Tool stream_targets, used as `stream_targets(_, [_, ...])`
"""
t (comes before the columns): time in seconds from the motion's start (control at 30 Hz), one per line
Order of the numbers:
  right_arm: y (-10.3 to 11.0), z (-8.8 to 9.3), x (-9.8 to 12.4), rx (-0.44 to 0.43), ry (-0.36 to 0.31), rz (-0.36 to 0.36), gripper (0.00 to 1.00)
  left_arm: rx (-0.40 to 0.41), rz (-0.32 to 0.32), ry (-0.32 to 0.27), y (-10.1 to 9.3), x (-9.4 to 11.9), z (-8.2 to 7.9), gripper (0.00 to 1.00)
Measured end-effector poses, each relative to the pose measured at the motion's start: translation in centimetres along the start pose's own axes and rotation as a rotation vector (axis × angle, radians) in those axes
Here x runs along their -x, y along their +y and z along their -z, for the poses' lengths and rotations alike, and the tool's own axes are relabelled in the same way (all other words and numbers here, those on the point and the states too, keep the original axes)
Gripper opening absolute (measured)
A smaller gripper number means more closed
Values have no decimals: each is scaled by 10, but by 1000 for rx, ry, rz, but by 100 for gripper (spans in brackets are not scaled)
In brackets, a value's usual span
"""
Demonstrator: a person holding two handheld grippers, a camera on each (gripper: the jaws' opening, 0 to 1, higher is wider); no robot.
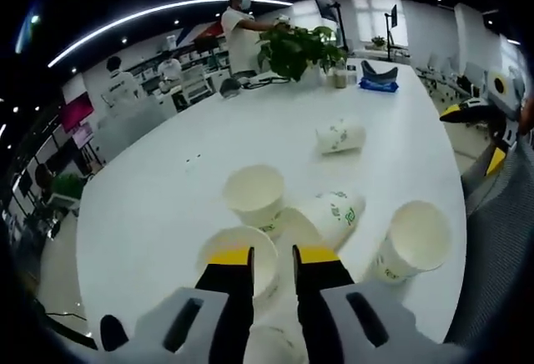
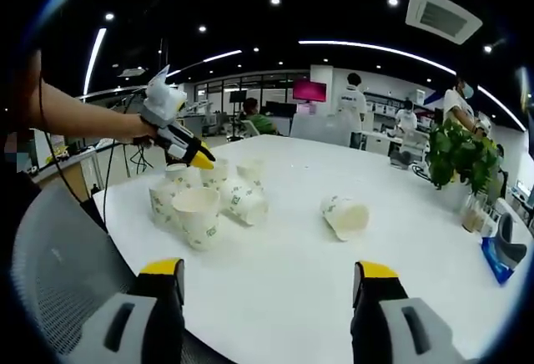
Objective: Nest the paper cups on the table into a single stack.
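Observation:
Several white paper cups with green print stand or lie on the white table. One upright cup sits under my left gripper. Its jaws stand a narrow gap apart, astride that cup's right rim, one inside and one outside. Beyond are another upright cup, a cup on its side, a cup near the table edge and a far cup lying alone. In the right gripper view the left gripper hovers over the cluster, and the lone cup lies to the right. My right gripper is wide open and holds nothing.
A potted plant and a blue pack sit at the table's far end. A grey mesh chair stands at the near edge. People stand at desks in the background.

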State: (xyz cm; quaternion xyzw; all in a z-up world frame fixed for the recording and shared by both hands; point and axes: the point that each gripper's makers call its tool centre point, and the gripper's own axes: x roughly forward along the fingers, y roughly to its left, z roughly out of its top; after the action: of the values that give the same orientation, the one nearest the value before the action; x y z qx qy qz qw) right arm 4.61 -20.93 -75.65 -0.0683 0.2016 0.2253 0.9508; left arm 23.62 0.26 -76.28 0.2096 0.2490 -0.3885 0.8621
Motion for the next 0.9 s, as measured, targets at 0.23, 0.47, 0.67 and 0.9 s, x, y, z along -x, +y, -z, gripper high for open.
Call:
stream_targets(0.23, [0, 1, 0, -1, 3, -1, 84, -5, 13, 37, 2, -12, 12, 13])
stream_targets(0.47, [0, 1, 0, -2, 6, -1, 83, -24, 23, 60, -1, -11, 15, 5])
stream_targets(0.67, [0, 2, 0, -2, 6, -1, 83, -38, 20, 55, -1, -12, 15, 1])
stream_targets(0.9, [0, 2, 0, -2, 8, -2, 83, -45, 8, 50, 1, -10, 14, 0])
